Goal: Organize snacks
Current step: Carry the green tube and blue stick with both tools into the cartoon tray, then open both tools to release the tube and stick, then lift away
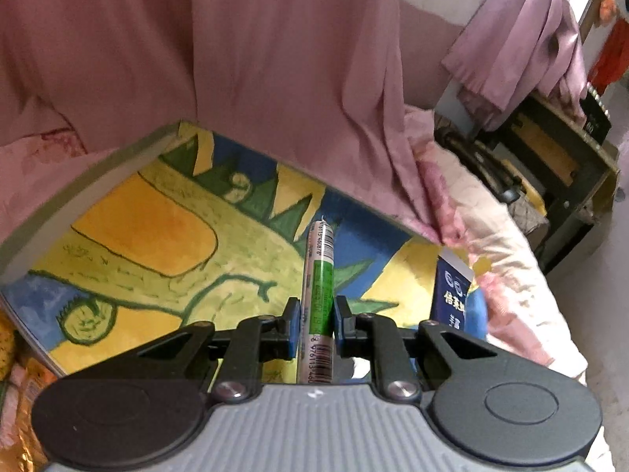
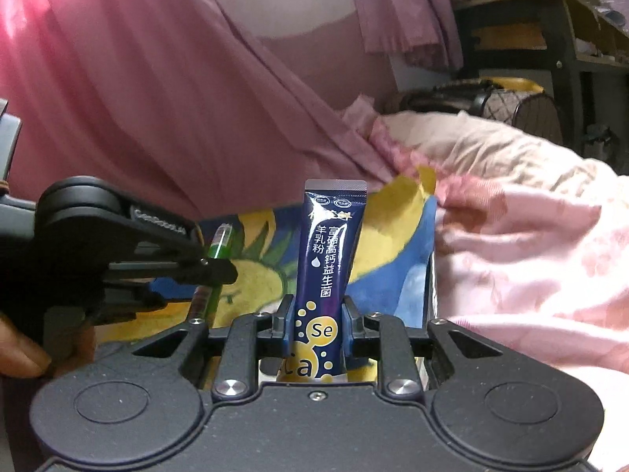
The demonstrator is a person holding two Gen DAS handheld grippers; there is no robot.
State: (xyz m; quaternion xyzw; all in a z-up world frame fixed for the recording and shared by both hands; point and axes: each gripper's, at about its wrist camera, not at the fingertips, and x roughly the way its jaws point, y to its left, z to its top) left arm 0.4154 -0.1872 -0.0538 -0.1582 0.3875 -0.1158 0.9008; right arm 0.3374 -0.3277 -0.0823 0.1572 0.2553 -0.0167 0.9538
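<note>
My left gripper [image 1: 317, 316] is shut on a thin green-and-pink snack stick [image 1: 320, 271] with barcodes, held above a painted board [image 1: 157, 232] with a yellow, green and blue picture. My right gripper [image 2: 317, 320] is shut on a dark blue sachet [image 2: 328, 259] with white Chinese text and gold "Se" and "Ca" dots, standing upright. The blue sachet also shows at the right in the left wrist view [image 1: 452, 295]. The left gripper with the green stick [image 2: 218, 251] shows at the left in the right wrist view.
Pink curtain [image 1: 236, 59] hangs behind the board. A pink floral blanket [image 2: 530, 259] lies to the right. Yellow snack packets [image 1: 15, 393] sit at the lower left. A dark shelf unit [image 1: 558, 157] stands at the far right.
</note>
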